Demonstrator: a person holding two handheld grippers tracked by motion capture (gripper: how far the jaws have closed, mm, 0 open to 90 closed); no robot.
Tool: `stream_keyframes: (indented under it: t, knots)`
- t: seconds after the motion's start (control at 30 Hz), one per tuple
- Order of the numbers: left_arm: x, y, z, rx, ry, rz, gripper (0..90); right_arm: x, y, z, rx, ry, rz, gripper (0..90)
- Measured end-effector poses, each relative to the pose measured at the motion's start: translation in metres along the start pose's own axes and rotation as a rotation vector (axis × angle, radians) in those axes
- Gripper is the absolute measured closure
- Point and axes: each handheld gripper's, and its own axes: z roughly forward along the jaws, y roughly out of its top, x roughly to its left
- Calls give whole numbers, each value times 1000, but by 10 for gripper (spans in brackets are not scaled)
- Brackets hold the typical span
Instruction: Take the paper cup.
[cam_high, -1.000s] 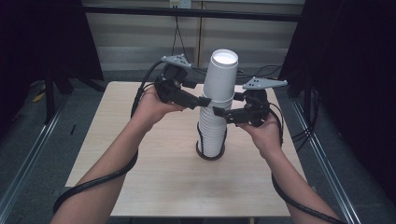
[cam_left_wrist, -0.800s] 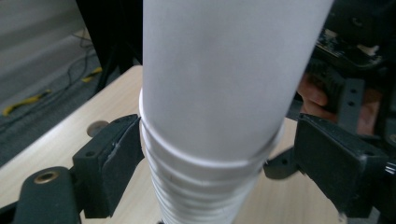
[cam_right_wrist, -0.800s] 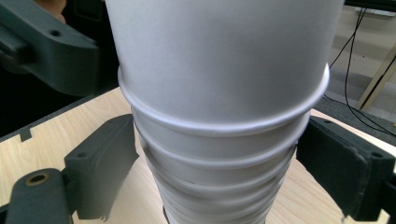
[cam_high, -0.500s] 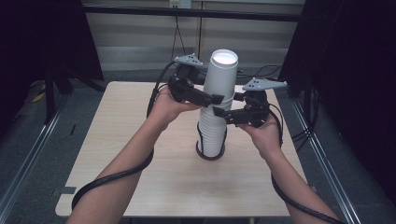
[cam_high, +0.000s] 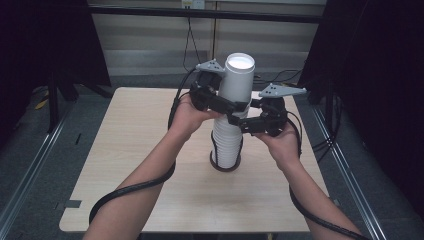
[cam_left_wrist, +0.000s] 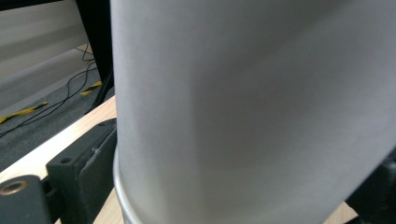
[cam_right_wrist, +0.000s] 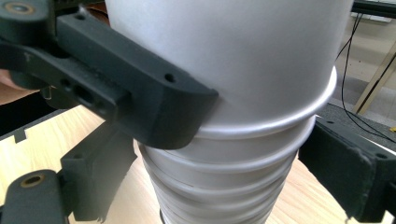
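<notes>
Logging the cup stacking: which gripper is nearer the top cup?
Left. The left gripper straddles the top cup above its rim; the right gripper straddles the stack just below. Both jaw pairs have just been opening.

The high view looks forward and down over the worktop (cam_high: 125, 165) from the person's side, well back. The left gripper view sits almost against the stack of white cups (cam_left_wrist: 243, 107), facing its wall. The right gripper view looks level at the same stack (cam_right_wrist: 233, 140), close, sharing it with both.
</notes>
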Motion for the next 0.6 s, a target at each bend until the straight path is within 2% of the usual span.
stream_keyframes:
  t: [0.33,0.47,0.6]
  knots:
    - [-1,2,-1,10,12,-3,73,-1,0,0,2,4,-2,103]
    - [-2,2,-1,9,17,-8,73,1,0,2,6,-15,-25,114]
    - [-2,2,-1,10,17,-11,74,0,-1,2,3,-10,-17,116]
